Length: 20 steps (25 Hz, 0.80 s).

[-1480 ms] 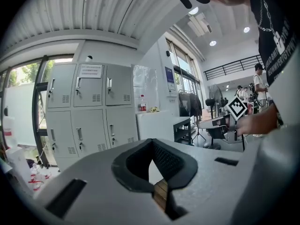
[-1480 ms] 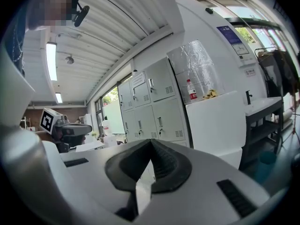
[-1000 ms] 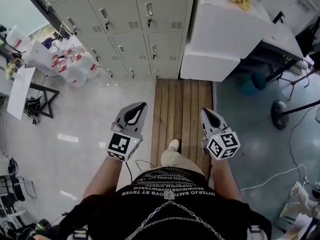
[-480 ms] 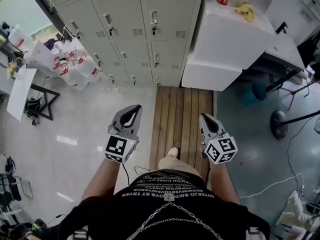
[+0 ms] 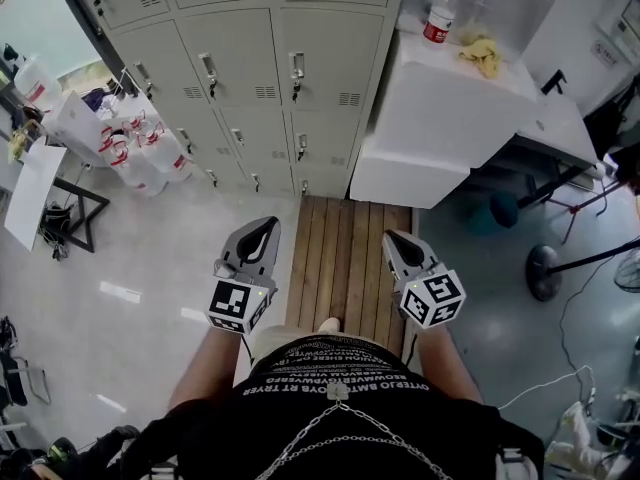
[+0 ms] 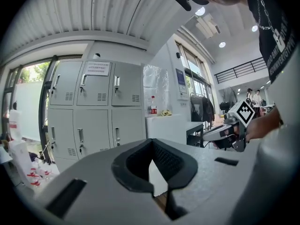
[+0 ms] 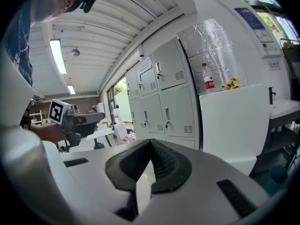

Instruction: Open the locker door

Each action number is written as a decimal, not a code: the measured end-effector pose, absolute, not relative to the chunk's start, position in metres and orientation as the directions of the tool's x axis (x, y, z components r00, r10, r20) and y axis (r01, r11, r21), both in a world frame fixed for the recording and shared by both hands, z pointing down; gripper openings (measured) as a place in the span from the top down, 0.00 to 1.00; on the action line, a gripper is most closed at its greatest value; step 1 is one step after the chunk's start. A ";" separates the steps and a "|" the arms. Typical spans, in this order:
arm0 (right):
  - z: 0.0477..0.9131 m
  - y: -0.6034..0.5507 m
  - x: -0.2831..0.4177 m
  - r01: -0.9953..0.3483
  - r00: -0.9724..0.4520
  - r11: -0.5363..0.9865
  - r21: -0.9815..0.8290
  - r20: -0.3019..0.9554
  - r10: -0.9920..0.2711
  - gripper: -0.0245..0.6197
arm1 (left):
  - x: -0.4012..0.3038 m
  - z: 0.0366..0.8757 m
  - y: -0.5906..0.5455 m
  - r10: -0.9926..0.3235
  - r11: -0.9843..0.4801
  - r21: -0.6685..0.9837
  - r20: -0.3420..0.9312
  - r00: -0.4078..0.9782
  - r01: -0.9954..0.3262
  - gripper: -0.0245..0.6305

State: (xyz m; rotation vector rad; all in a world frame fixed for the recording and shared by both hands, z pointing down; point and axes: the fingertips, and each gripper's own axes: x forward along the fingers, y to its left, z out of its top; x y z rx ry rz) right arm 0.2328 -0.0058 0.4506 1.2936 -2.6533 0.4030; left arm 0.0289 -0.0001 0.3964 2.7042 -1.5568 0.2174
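You hold two grippers: left gripper (image 5: 262,230), right gripper (image 5: 393,243). Ahead of you are one locker bank (image 5: 250,58), one bottle (image 5: 441,13), one yellow cloth (image 5: 484,54) and one wooden platform (image 5: 345,258).

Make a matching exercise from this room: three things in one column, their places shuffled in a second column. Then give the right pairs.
Things
1. bottle
2. wooden boards
3. plastic bags

Places
A. heaped on the floor, at the left end of the lockers
B. upright on the white counter
C. flat on the floor, in front of the right end of the lockers

Pairs: 1-B, 2-C, 3-A
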 end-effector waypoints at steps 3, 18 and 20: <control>0.449 -0.012 0.228 -0.781 -0.623 0.602 -0.166 0.267 -0.735 0.97 | 0.019 0.404 0.002 -0.869 -0.483 -0.049 0.149 0.471 -0.874 0.96; 0.447 -0.038 0.190 -0.756 -0.654 0.617 -0.218 0.293 -0.697 0.80 | -0.036 0.414 -0.024 -0.885 -0.444 -0.061 0.187 0.427 -0.894 0.96; 0.454 -0.046 0.185 -0.758 -0.651 0.614 -0.218 0.298 -0.698 0.79 | -0.054 0.414 -0.034 -0.899 -0.415 -0.059 0.180 0.399 -0.908 0.96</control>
